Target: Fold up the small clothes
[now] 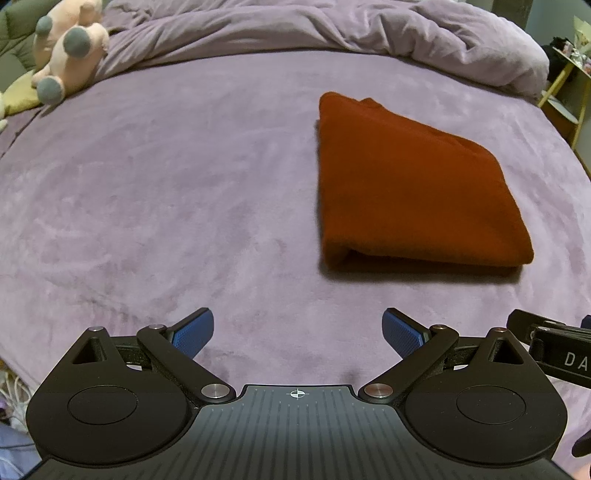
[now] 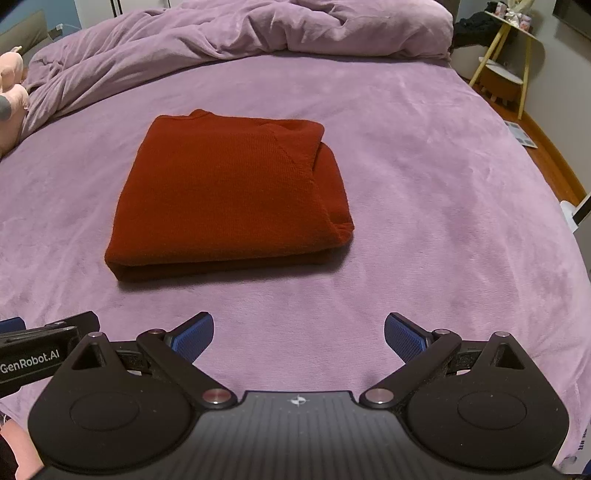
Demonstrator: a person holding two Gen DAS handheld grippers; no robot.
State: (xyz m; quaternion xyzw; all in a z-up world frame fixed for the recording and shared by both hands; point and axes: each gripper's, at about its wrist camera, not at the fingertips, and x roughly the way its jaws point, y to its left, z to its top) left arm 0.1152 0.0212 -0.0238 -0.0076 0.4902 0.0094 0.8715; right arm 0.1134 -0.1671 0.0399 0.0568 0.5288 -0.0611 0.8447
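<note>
1. Left tongs (image 1: 297, 330) nearest the lens: blue pads spread wide, nothing between them, hanging over bare purple bed cover (image 1: 166, 206). Released, and clear of the garment.
2. Right tongs (image 2: 299, 332) likewise spread and empty, held just beside the left pair; each camera catches the other's black body at its frame edge. Judgement: both are drawn back to the near edge of the bed so neither disturbs the folded piece.
3. Red knit garment (image 2: 229, 192) lies on the bed ahead of both tongs, apart from them. From the left it sits off to the right (image 1: 413, 184); from the right it is roughly centred, slightly left.
4. Shape: a compact rectangle, several layers thick. Rounded fold edge faces the cameras; a tucked-in layer, sleeve or side panel, shows along its right side. Lies flat, edges fairly even.
5. Judgement: folding of this item looks finished or nearly so; nothing loose trails out.
6. Rumpled duvet (image 2: 221, 33) is bunched at the far end, likely pushed back to leave a flat working area.
7. Pink plush toy (image 1: 70, 44) sits at far left, well apart from the garment.
</note>
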